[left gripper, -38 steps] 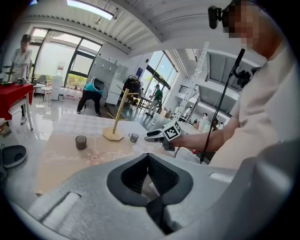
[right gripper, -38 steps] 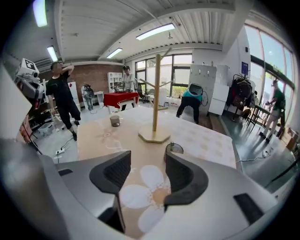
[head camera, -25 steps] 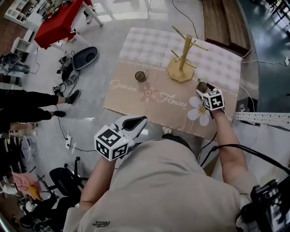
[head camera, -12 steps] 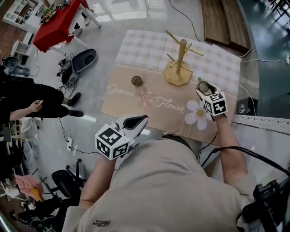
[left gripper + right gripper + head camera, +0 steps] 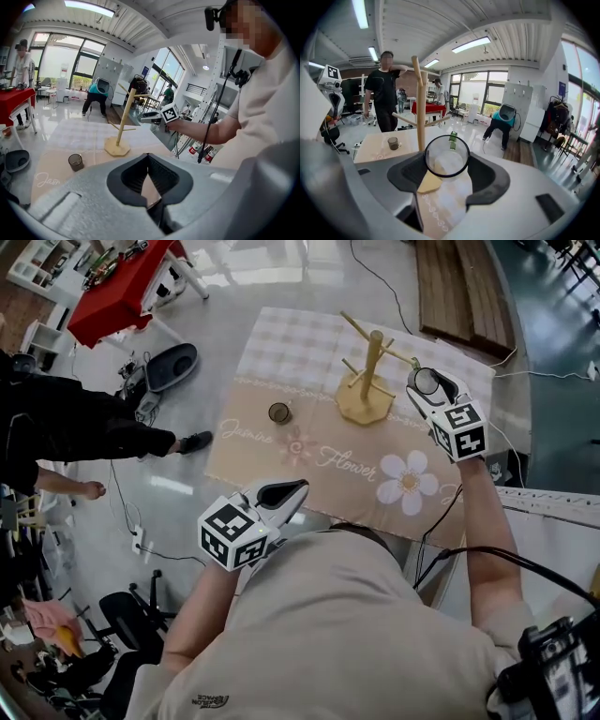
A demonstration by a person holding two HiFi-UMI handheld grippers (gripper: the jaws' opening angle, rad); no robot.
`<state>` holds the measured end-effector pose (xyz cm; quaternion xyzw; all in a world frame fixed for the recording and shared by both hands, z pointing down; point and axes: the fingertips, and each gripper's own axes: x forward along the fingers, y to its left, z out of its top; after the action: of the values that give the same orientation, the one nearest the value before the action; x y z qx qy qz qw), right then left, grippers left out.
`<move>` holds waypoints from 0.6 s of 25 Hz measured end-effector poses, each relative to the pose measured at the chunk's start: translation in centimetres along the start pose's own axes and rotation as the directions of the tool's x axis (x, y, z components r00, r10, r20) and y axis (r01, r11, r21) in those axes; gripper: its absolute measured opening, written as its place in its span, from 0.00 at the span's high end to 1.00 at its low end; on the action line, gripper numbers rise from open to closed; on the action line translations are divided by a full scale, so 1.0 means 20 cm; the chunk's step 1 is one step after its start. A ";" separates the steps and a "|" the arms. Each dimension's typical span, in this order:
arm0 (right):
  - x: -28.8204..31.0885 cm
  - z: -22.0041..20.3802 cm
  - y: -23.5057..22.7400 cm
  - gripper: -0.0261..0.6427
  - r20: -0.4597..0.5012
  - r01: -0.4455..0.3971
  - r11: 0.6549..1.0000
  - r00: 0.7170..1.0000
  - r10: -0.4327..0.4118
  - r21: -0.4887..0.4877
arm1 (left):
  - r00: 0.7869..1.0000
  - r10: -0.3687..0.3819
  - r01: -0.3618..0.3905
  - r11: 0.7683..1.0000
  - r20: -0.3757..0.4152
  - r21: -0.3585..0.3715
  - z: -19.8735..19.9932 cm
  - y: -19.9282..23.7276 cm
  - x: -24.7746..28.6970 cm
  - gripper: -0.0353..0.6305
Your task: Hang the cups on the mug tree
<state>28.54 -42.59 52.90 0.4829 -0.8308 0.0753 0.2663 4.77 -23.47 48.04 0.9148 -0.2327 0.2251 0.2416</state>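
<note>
The right tool (image 5: 427, 382) is grasping a clear glass cup (image 5: 427, 381). Its jaws have just been closing in, and the cup is sitting between them with both pads against its sides. In the right gripper view the right tool (image 5: 449, 179) is showing the clear glass cup (image 5: 446, 157) rim-on, its round mouth tipping toward the camera. The cup is hanging in the air off the worktop (image 5: 281, 334), just to the right of the mug tree (image 5: 372, 357) and near the tip of one upper peg. I cannot tell whether it is touching the peg.

The mug tree (image 5: 421, 112) is standing upright on its flat wooden base at the far middle of the worktop, and all its pegs are showing bare.

A dark glass cup (image 5: 278, 412) is standing upright on the beige part of the tablecloth (image 5: 409, 480), left of the tree base and well apart from it. The same dark glass cup (image 5: 75, 162) is showing in the left gripper view, left of the mug tree (image 5: 124, 119), and in the right gripper view (image 5: 393, 143).

The left tool (image 5: 281, 493) is hanging at the near edge of the worktop, clenched, tips meeting, gripping nothing. The left gripper view is showing the left tool (image 5: 149, 176) with only cloth visible through the gap behind the tips.

A person in black (image 5: 75, 432) is standing on the floor off to the left.
</note>
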 end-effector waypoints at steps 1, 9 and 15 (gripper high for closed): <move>0.01 0.05 -0.01 0.55 0.008 0.001 1.000 1.000 -0.001 -0.022 | 1.000 0.003 -0.003 1.000 0.002 -0.003 0.00 0.00 0.00 0.94; 0.12 0.27 -0.06 0.55 0.028 0.009 0.985 1.000 -0.005 -0.173 | 0.999 0.049 -0.048 0.998 0.021 -0.029 -0.03 0.03 -0.07 0.93; 0.19 0.29 -0.01 0.55 0.007 -0.015 0.973 1.000 0.017 -0.231 | 0.996 0.077 -0.076 0.996 0.034 -0.050 -0.06 0.04 -0.12 0.93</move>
<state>25.08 -47.85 49.88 0.4421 -0.8391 -0.0221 0.3162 2.02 -22.67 47.97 0.9030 -0.2773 0.2119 0.2507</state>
